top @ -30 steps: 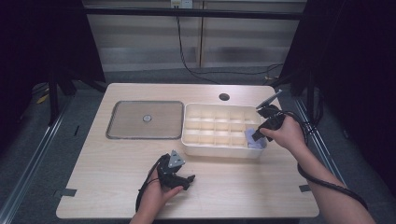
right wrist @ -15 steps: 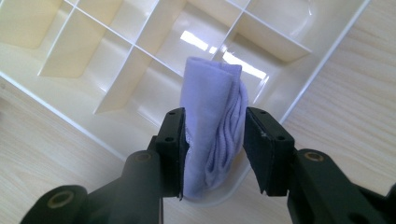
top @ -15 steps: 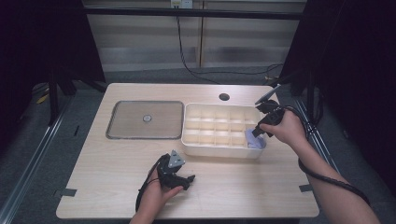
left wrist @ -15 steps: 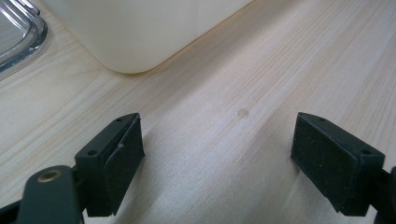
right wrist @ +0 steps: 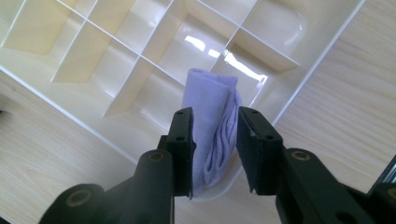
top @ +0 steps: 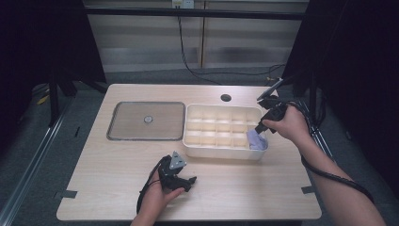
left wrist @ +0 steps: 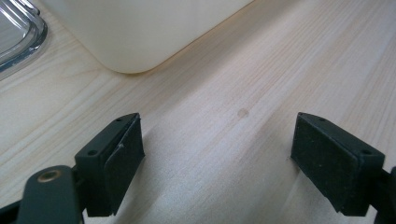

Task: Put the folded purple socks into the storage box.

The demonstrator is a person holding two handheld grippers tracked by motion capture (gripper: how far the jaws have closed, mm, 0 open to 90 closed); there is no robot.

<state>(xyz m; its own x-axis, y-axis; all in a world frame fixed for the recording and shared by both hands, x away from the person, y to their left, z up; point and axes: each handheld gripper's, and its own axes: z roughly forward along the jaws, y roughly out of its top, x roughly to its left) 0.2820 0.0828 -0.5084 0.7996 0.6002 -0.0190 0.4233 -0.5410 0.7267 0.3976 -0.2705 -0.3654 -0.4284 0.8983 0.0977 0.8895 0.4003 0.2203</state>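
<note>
Lavender folded cloth (right wrist: 211, 122) sits in the corner compartment of the cream divided tray (top: 202, 149), at about 4 o'clock of the tray in the high view. Right gripper (right wrist: 215, 142) has its jaws around the cloth, just been closing, left pad touching the fabric, right pad just beside it. Left gripper (left wrist: 217, 156) rests spread wide over the bare wooden table (top: 263, 188), at 7 o'clock of the tray, nothing between its jaws.

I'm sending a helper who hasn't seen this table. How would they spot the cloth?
Start at the white divided tray on the wooden table. Go to its near right corner compartment, under the right gripper. The folded lilac cloth stands there between the fingers; neighbouring compartments look empty.
</note>
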